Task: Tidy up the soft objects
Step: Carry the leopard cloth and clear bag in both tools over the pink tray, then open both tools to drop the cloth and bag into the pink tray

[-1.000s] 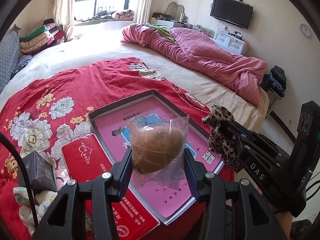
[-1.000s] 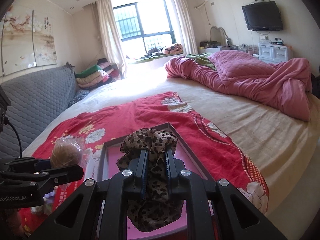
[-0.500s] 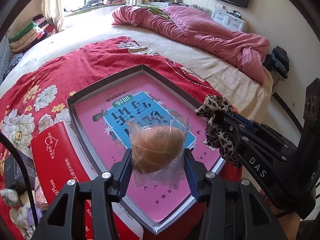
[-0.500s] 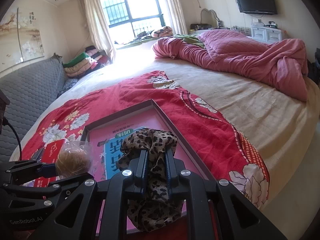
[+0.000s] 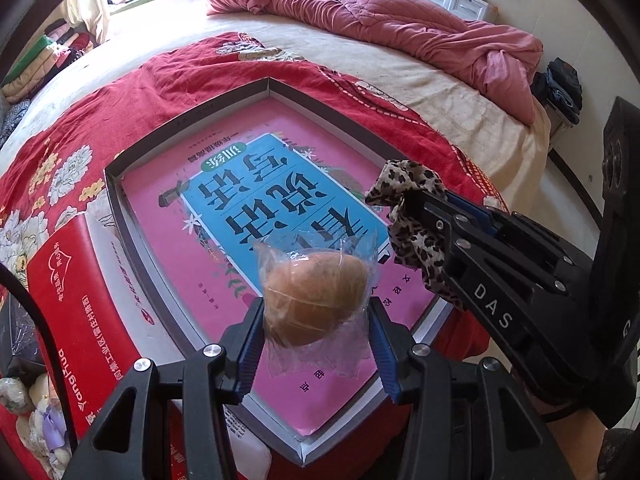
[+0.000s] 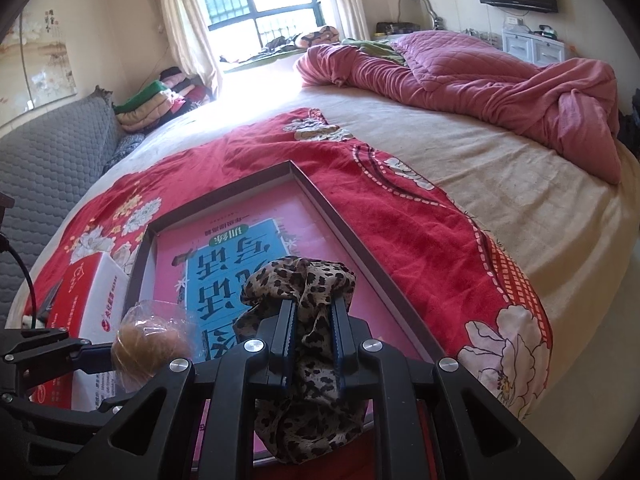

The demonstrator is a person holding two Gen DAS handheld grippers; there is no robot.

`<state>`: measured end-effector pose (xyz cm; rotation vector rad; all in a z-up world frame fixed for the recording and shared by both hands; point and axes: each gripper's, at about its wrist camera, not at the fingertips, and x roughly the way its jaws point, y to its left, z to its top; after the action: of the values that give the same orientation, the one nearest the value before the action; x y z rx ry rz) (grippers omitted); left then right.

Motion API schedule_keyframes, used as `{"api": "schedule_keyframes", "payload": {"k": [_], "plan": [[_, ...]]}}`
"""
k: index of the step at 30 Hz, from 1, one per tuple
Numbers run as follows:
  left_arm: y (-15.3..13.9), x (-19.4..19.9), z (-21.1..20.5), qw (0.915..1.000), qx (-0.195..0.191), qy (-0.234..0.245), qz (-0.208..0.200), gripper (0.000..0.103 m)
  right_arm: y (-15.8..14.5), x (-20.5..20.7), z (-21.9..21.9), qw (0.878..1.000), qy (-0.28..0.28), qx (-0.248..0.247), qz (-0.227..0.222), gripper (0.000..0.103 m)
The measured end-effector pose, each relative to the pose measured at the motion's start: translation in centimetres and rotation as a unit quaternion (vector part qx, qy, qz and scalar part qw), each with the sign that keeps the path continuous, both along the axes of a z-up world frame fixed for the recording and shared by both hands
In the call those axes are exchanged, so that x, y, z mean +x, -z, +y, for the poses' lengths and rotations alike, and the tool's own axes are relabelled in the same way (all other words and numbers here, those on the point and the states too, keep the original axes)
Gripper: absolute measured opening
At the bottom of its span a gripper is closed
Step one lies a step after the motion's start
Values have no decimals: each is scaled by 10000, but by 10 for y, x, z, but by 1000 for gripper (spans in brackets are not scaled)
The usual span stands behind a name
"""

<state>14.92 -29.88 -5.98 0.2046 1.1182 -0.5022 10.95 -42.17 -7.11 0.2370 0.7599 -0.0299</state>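
Note:
My left gripper (image 5: 316, 312) is shut on a brown bun in a clear plastic wrapper (image 5: 316, 296), held above the near part of a shallow grey-rimmed box (image 5: 224, 106) lined with a pink and blue printed sheet. My right gripper (image 6: 313, 312) is shut on a leopard-print fabric piece (image 6: 304, 280), which hangs over the box's near right side. In the left wrist view the right gripper (image 5: 416, 200) and its fabric (image 5: 408, 180) come in from the right. The wrapped bun (image 6: 140, 344) and the left gripper show at the lower left of the right wrist view.
The box lies on a red floral blanket (image 5: 176, 68) over a round bed. A red and white carton (image 5: 76, 280) sits to its left, with plush items (image 5: 36, 416) by it. A pink quilt (image 6: 480, 76) is heaped at the far side. A grey padded headboard (image 6: 44, 156) is at the left.
Both grippers have come down and forward over the box with their loads; the box now fills more of both views. Neither grip has changed.

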Motion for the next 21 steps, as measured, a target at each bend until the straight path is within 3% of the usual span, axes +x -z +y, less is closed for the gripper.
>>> {"api": "schedule_keyframes", "payload": {"k": [12, 21], "plan": [[3, 2, -5, 9999, 166, 20, 30, 50, 14, 6, -6, 9997, 127, 88, 209, 22], [3, 1, -6, 9997, 252, 14, 9, 50, 14, 6, -8, 9997, 135, 139, 178, 33]]}}
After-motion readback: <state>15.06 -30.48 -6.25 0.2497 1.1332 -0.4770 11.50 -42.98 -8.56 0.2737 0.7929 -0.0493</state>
